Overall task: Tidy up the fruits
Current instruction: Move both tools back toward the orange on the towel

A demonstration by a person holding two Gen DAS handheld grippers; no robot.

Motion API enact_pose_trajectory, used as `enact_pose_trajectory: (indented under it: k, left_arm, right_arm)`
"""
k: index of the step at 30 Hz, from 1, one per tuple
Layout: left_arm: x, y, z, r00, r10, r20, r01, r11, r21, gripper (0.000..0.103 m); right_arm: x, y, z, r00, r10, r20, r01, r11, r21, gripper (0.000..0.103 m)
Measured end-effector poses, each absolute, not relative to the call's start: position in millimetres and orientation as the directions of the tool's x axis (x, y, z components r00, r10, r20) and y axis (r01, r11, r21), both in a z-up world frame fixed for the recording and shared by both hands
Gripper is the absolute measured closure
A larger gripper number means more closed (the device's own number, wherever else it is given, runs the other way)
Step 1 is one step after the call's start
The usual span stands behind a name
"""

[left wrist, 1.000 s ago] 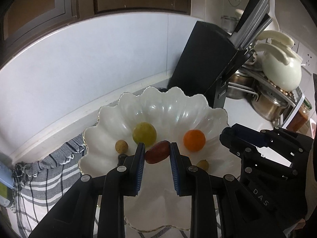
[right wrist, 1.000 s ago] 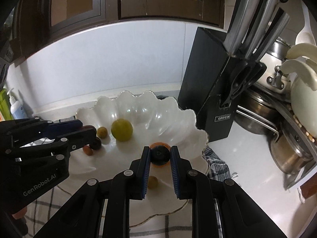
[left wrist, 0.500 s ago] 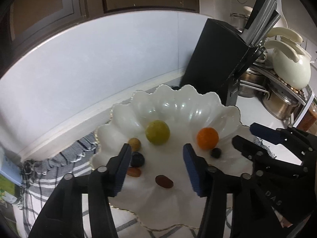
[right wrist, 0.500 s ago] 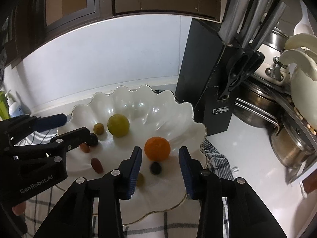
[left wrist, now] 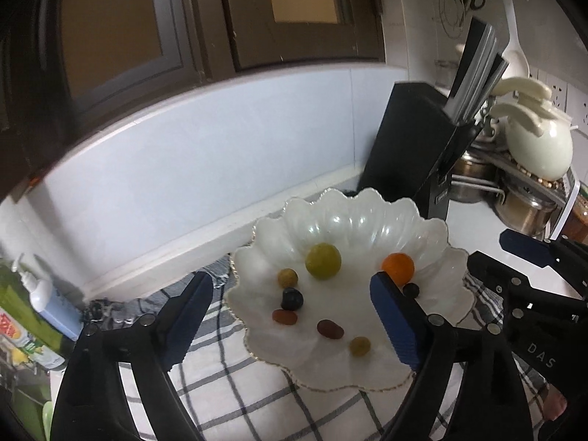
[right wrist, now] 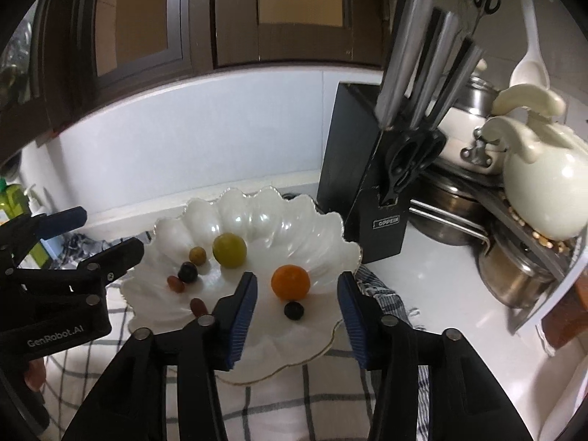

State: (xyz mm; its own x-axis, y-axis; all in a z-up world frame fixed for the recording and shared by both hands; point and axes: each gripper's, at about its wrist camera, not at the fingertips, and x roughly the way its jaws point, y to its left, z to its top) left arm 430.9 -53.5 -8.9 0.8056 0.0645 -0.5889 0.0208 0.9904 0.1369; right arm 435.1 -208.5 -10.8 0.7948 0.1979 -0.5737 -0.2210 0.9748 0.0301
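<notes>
A white scalloped bowl [left wrist: 367, 220] [right wrist: 275, 213] holds a green fruit [left wrist: 323, 261] [right wrist: 229, 250], an orange one [left wrist: 398, 268] [right wrist: 290, 282], a dark red date [left wrist: 330, 329], a blueberry [right wrist: 293, 310] and several other small fruits. My left gripper [left wrist: 290, 283] hovers above the bowl's near left side. Its jaws are opening wide, with nothing gripped between them. My right gripper [right wrist: 297, 281] hangs over the bowl's near right part. Its jaws are opening too; the orange fruit and blueberry lie in the bowl beyond its fingers, untouched. Each gripper shows in the other's view: right [left wrist: 490, 248], left [right wrist: 110, 231].
The bowl rests on a checked cloth [left wrist: 239, 386]. A black knife block [right wrist: 367, 183] stands just behind it to the right. Steel pots and a cream kettle [right wrist: 544, 191] crowd the right corner. Bottles [left wrist: 40, 305] stand at the left by the pale wall.
The left gripper let go of the dark red date and the right one let go of the blueberry; both fruits now lie in the bowl. Both grippers opened and drew back upward.
</notes>
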Motion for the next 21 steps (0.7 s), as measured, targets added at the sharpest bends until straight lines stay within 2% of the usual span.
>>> enact_pose_trajectory:
  k: [11,21]
  left_arm:
    - [378.3,-54.1,12.5,0.854,0.065,-0.516,0.005,0.991,0.132,0.012]
    - [344.2,-57.9,17.0,0.868,0.031,-0.496,0.027,0.993,0.111,0.012]
  right_arm:
    - [386.1,-216.9,8.6,0.833,0.201,-0.516,-0.217,0.976,0.029,0.055]
    - [353.8,-222.6,13.2,0.839,0.208,-0.502,-0.218,0.975,0.040,0.055]
